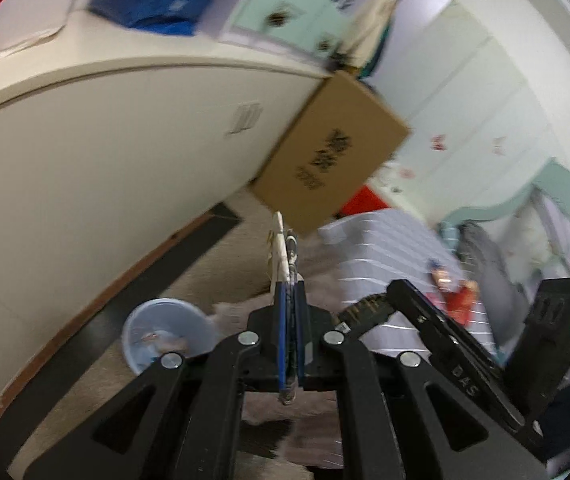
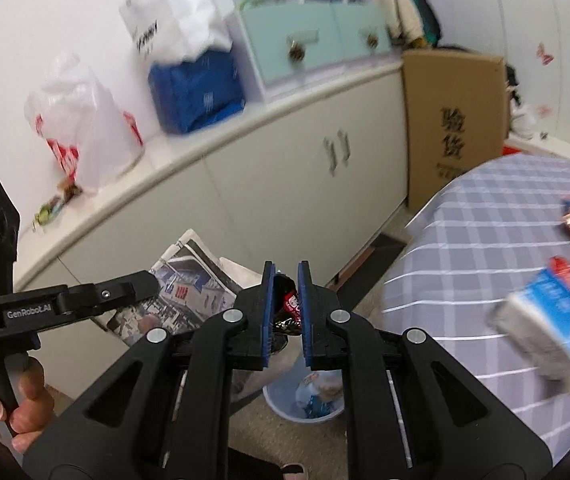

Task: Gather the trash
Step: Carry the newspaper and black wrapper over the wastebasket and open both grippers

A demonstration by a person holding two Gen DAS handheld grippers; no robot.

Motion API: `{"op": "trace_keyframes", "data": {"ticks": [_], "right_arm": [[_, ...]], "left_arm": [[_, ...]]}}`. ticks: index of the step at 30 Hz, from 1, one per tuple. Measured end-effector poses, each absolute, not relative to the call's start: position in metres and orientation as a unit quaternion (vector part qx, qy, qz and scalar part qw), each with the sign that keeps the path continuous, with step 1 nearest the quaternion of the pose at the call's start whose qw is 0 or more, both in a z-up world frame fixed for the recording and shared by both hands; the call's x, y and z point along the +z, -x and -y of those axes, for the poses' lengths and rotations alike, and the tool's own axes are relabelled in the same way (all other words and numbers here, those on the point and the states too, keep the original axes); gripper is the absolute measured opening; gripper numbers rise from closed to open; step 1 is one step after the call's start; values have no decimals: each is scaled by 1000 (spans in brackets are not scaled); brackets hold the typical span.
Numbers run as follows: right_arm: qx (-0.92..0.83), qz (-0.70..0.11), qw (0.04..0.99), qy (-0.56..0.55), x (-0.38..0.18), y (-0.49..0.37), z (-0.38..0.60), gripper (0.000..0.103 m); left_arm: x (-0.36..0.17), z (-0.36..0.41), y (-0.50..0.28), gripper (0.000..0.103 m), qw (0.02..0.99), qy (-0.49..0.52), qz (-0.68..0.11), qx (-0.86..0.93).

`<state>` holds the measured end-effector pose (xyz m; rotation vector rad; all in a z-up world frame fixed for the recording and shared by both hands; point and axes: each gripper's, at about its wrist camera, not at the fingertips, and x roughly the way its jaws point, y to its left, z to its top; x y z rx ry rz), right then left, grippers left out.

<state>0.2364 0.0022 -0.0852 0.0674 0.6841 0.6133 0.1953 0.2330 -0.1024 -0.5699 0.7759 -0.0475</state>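
A: What is the right gripper (image 2: 287,300) carrying?

B: It is clamping a dark crumpled wrapper (image 2: 287,306) with a red and white label between its blue pads. The pale blue bin (image 2: 303,402) is sitting on the floor right under the jaws, at six o'clock from the wrapper, with scraps already lying inside.

A: And the left gripper (image 1: 291,292)?

B: Its jaws are pinching a folded newspaper (image 1: 281,248) edge-on. In the right wrist view that newspaper is showing at ten o'clock from the wrapper. From the left camera, the bin is lying at eight o'clock.

A: What is lying around them?

B: A checked bedspread (image 2: 485,248) is spreading at three o'clock, holding a blue and white carton (image 2: 553,312). A cardboard box (image 2: 453,120) is leaning against the cream cabinet (image 2: 277,168) at one o'clock.
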Motion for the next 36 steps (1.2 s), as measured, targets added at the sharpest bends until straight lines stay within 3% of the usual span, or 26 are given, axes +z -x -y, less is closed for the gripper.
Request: {"op": "trace_keyframes", "data": {"ticks": [6, 9, 11, 13, 14, 21, 36], "right_arm": [[304, -373, 877, -17, -137, -261, -40, 12], [316, -391, 864, -17, -160, -274, -53, 17], [316, -403, 859, -16, -176, -283, -60, 25], [313, -416, 854, -14, -187, -289, -64, 49], [309, -419, 854, -14, -193, -291, -65, 51], [306, -432, 848, -3, -210, -298, -68, 51], [293, -418, 860, 4, -205, -297, -54, 50]], "left_arm": [[-159, -269, -223, 3, 865, 279, -416, 24], [-182, -277, -233, 3, 860, 270, -431, 46], [-197, -282, -241, 3, 854, 266, -443, 55], [-210, -283, -246, 4, 848, 265, -455, 57], [-217, -283, -249, 4, 846, 259, -462, 63], [-246, -273, -263, 4, 836, 240, -489, 75], [-257, -251, -284, 4, 832, 210, -508, 75]]}}
